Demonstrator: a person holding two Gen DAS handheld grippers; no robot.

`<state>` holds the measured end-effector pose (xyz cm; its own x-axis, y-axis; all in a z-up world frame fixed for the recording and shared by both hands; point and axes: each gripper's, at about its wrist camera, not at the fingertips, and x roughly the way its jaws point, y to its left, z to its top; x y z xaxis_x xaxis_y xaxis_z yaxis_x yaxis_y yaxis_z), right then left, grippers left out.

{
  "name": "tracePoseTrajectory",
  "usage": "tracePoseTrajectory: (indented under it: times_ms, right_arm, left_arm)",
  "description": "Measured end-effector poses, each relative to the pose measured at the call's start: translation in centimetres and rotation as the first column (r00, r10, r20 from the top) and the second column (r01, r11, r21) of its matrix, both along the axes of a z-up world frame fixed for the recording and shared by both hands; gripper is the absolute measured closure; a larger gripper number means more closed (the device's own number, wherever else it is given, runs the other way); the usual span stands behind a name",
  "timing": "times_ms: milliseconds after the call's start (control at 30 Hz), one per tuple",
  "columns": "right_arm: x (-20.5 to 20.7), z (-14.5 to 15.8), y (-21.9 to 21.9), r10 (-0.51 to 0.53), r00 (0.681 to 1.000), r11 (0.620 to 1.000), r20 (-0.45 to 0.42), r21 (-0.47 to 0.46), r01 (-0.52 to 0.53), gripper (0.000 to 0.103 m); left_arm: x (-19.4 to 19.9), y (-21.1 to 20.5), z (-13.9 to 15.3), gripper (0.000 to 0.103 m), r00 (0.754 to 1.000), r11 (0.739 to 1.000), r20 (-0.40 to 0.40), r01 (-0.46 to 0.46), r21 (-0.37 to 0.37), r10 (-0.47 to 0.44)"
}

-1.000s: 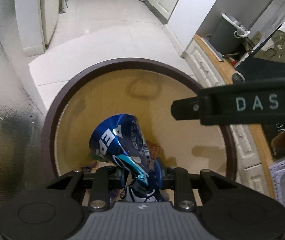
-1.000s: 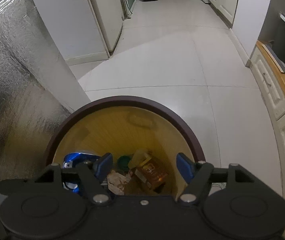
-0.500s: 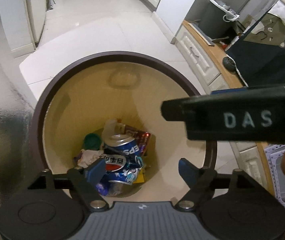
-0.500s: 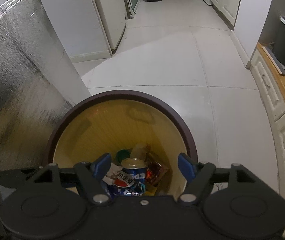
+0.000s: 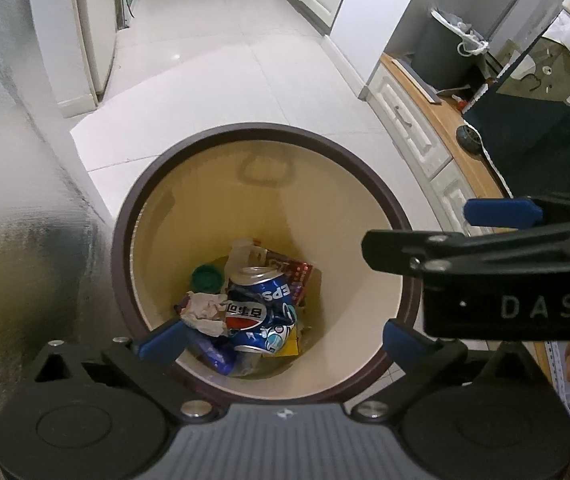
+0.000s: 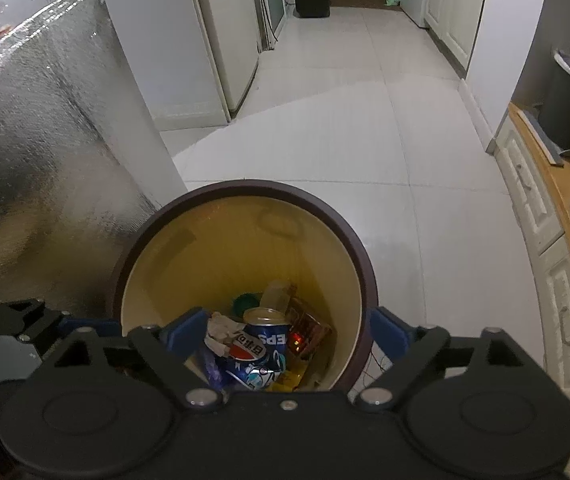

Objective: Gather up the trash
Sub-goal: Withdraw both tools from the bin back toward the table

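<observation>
Left gripper (image 5: 273,334) above bin mouth, jaws opening, near full spread, nothing between pads. Right gripper (image 6: 285,330) alongside, jaws also opening, empty.

Crushed blue can (image 5: 263,308) lies on top of rubbish at bottom of bin (image 5: 189,148), beside crumpled paper (image 5: 203,308) and green cap (image 5: 206,279).

Step, by my reading: drop done, can binned. Next move calls for lifting clear of rim, then finding another piece of trash; none visible on floor (image 6: 365,120) here.

Writing: "EPS" plus Chinese characters on can, Pepsi-style; "DAS" on right gripper body.
</observation>
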<state>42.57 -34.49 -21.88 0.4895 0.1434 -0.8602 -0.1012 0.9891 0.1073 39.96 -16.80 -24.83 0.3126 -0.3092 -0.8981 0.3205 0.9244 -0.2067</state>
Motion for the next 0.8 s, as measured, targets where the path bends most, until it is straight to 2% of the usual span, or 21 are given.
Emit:
tracePoseTrajectory:
  times_ms: [400,800]
  right_arm:
    - [-3.5,2.6,0.2,-0.006,0.998,1.0,0.063,-0.005,0.007,0.0]
    - [-6.9,4.3,0.0,-0.031,0.993,0.999,0.111,-0.029,0.034,0.0]
  left_arm:
    - [-2.8,2.4,2.4,0.0,0.998,0.998,0.025,-0.063,0.031,0.062]
    - [-5.4,4.8,4.9,0.0,0.99,0.991,0.072,-0.124,0.042,0.121]
